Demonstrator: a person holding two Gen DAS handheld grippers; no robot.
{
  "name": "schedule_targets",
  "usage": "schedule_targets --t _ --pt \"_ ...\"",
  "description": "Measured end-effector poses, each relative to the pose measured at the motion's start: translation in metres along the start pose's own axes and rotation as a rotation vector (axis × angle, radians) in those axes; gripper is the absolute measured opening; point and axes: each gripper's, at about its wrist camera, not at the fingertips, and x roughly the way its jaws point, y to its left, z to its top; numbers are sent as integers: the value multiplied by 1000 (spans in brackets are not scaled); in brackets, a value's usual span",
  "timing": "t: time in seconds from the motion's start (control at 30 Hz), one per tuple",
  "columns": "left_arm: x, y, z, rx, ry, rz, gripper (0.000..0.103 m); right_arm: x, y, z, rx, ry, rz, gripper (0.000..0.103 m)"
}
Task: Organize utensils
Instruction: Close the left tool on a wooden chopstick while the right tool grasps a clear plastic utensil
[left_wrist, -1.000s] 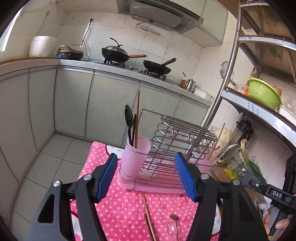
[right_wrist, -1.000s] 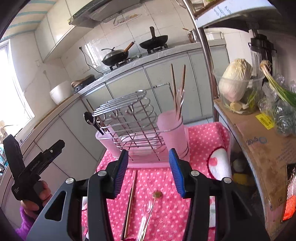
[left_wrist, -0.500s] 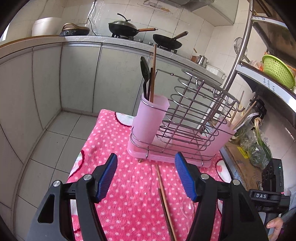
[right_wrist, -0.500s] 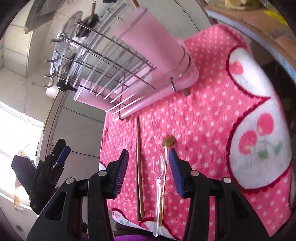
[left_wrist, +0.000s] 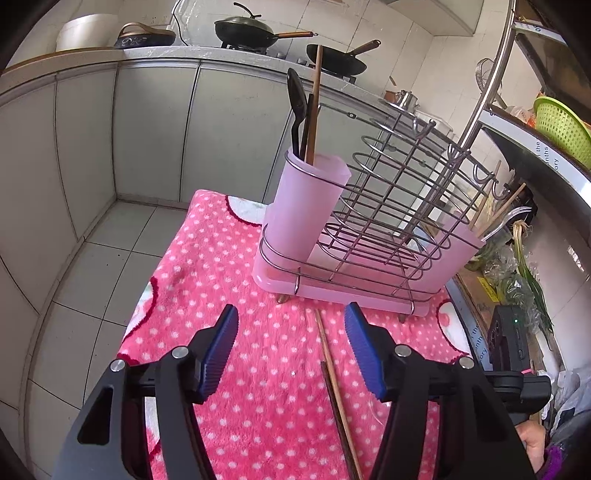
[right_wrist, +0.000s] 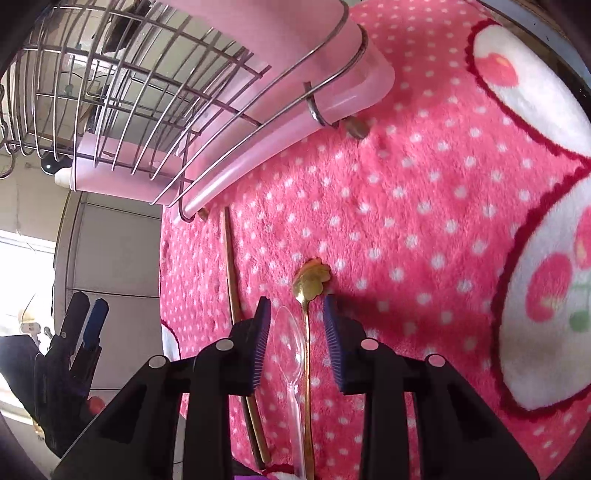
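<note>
Left tool (left_wrist: 290, 345): fingers spread wide, grasping nothing, hovering above the pink dotted cloth (left_wrist: 207, 280) on the bench, short of the wire rack (left_wrist: 373, 221).

Rack, left pink cup (left_wrist: 308, 206): already holds a black spoon (left_wrist: 297, 107) and a wooden chopstick (left_wrist: 314, 103), both upright. Right pink cup (left_wrist: 458, 251): chopsticks and what looks like a metal fork lean out of it (hard to count them). Judgement: part of the sorting is done.

Still loose on the cloth, in front of the rack: a brown chopstick (right_wrist: 234, 291) lying lengthwise, then a clear plastic spoon (right_wrist: 293, 350), then a gold spoon (right_wrist: 308, 295) with a flower-shaped end. The two spoons lie side by side, touching or nearly so.

Right tool (right_wrist: 295, 317): fingers apart, lowered to the cloth, straddling both spoons; the clear spoon's bowl and the gold spoon's stem sit between the blue pads (right_wrist: 334, 332). Not clenched on either.

Judgement: three items left to place; a spoon pick-up appears next. Risk: closing here could catch both spoons.
</note>
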Motion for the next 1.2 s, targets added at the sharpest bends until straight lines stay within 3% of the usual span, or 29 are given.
schedule_targets --t 0.23,0.3,0.47,0.67,0.73,0.97,1.2 --pt "37 3 0 -41 156 -39 40 16 0 3 3 -11 -3 8" --pt "52 0 0 -42 216 -54 34 12 -4 2 3 -23 11 6" --pt "95 -10 6 -69 367 -101 31 -7 -8 2 -24 -81 10 3" --pt "140 -32 7 -9 468 -36 30 -29 -10 1 -49 -146 32 3" --pt "151 -38 5 16 492 -5 28 -37 -12 1 -56 -162 37 3" --pt "172 -49 -1 49 529 57 8 -64 -17 0 -88 -197 48 3" --pt "159 -51 3 11 487 3 6 -63 -15 -3 -95 -201 41 3"
